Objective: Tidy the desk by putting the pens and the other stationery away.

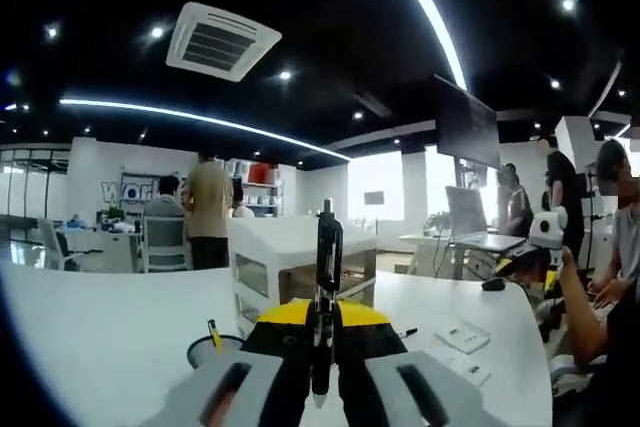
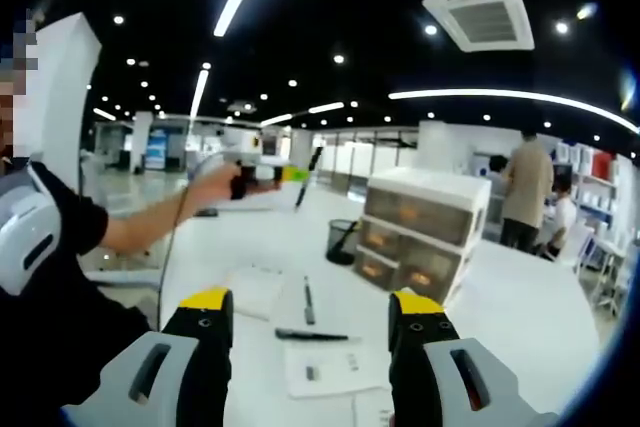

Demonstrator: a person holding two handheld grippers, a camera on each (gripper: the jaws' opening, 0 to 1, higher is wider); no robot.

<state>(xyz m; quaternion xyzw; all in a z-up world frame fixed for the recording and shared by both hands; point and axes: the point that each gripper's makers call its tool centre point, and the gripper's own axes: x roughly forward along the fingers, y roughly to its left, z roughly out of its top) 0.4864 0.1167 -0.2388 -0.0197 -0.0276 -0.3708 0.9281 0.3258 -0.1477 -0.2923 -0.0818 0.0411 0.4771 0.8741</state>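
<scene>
Gripping a dark pen upright between its yellow-tipped jaws, the left gripper hangs above the white desk, near the mesh cup that already holds a yellow-ended pen. The held pen stands tip-down, clip end up, which suits dropping it straight into the cup; I judge that is the step in hand, and the cup sits down and to the left of the jaws, so the gripper needs to shift that way before letting go. In the right gripper view the same left gripper shows at the end of the person's outstretched hand, the pen slanting from it, raised over the far part of the desk near the cup and the drawer unit.

The right gripper waits low over the near desk with its jaws spread wide and nothing between them. Just ahead lie two more pens: one lying lengthwise away from the jaws, one lying crosswise on a sheet of paper. Their flat lie calls for a pinch from above across the barrel. Small pale items also sit on the desk to the right in the left gripper view; I cannot tell what they are. Much tidying remains.
</scene>
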